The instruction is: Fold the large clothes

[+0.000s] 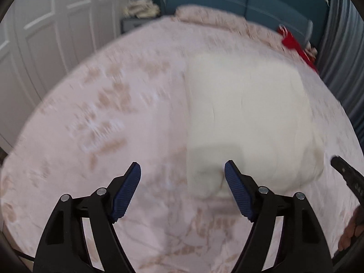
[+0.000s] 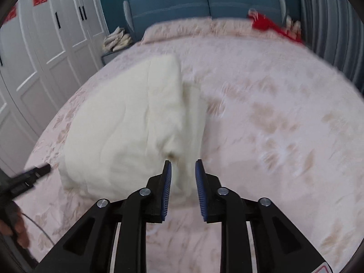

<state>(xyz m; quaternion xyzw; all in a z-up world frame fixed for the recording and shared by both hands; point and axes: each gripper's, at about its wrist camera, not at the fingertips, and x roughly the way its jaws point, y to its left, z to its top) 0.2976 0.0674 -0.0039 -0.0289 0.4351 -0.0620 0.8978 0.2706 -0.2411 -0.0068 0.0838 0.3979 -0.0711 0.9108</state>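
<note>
I am holding my left gripper (image 1: 182, 167) above the bed (image 1: 118, 118) with its blue pads spread wide and nothing pinched between them; the near corner of the cream garment (image 1: 248, 118) is showing just past the right pad. My right gripper (image 2: 183, 165) is nearly closed, and a flap of the same cream garment (image 2: 127, 125) is sitting in the narrow gap, though blur is keeping me from telling whether the pads are pressing on it. The garment is lying in a folded heap on the pink flowered bedspread. A red cloth (image 2: 270, 26) is lying by the blue headboard (image 2: 204, 0), well apart. White wardrobe doors (image 2: 45, 36) are standing to the left.
</note>
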